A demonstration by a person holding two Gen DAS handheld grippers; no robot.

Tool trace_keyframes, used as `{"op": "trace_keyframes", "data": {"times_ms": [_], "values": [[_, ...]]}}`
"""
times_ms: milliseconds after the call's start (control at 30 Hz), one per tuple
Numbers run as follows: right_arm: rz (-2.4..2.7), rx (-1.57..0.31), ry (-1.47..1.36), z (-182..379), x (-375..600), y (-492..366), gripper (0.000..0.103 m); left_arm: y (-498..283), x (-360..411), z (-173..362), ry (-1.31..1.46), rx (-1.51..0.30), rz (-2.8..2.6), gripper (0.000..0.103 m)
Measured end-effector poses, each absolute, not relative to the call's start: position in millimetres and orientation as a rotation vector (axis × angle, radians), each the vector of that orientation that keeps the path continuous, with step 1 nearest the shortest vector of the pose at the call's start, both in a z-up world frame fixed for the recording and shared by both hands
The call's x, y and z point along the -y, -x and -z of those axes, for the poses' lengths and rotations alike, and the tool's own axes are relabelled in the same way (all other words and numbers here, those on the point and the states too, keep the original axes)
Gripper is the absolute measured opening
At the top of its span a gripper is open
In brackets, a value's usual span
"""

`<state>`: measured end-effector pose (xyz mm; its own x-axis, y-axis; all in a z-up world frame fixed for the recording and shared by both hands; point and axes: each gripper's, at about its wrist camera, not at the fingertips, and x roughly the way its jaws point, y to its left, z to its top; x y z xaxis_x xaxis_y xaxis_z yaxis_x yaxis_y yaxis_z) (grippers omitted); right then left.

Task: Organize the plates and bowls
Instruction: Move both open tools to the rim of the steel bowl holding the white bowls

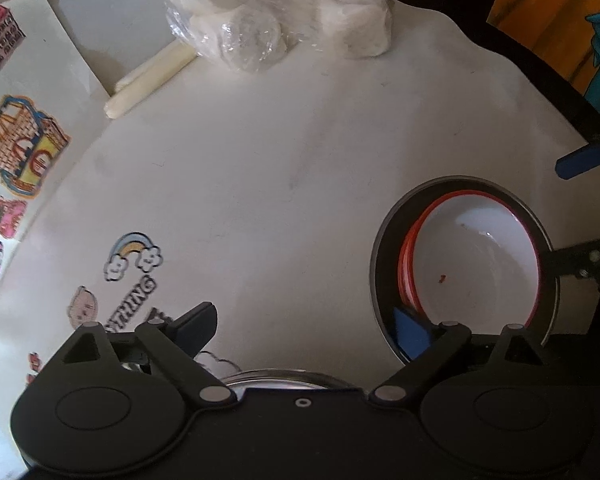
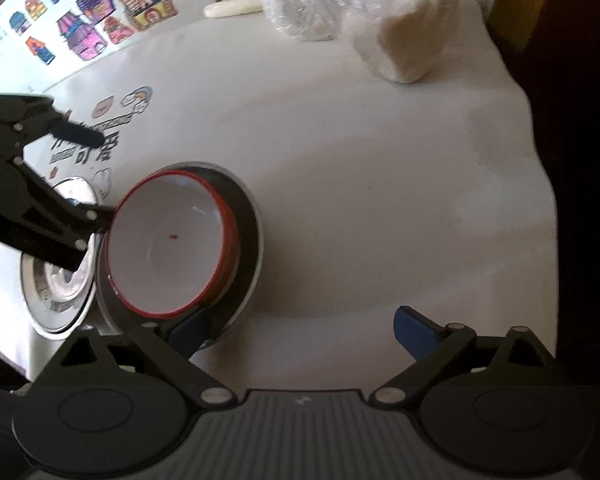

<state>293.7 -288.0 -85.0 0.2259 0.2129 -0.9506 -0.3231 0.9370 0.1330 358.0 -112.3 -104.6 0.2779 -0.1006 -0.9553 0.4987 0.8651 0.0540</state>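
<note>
A white bowl with a red rim (image 1: 476, 256) (image 2: 168, 244) sits tilted inside a dark metal bowl (image 1: 384, 248) (image 2: 248, 224) on the white table. A steel plate or lid (image 2: 56, 296) lies left of them; its rim shows under my left gripper (image 1: 280, 376). My left gripper (image 1: 304, 328) is open, its right finger (image 1: 414, 336) at the dark bowl's near rim. My right gripper (image 2: 300, 328) is open, its left finger (image 2: 188, 332) at the dark bowl's near edge. The right gripper's fingers also show in the left wrist view (image 1: 584, 160).
A clear plastic bag of white items (image 1: 276, 12) (image 2: 340, 8) and a pale stick (image 1: 148, 80) lie at the table's far side. Coloured stickers (image 1: 20, 144) (image 2: 92, 12) cover the wall and table on the left. The table edge (image 2: 548, 200) drops off on the right.
</note>
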Motion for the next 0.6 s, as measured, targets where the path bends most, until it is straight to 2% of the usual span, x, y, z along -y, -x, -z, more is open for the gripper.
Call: {"op": "trace_keyframes", "data": {"times_ms": [600], "values": [[-0.3,-1.303,0.081,91.5,317.7,-302.1,0.09,-356.3,136.7,108.6,-0.332,-1.225,0.425,0.094]]}}
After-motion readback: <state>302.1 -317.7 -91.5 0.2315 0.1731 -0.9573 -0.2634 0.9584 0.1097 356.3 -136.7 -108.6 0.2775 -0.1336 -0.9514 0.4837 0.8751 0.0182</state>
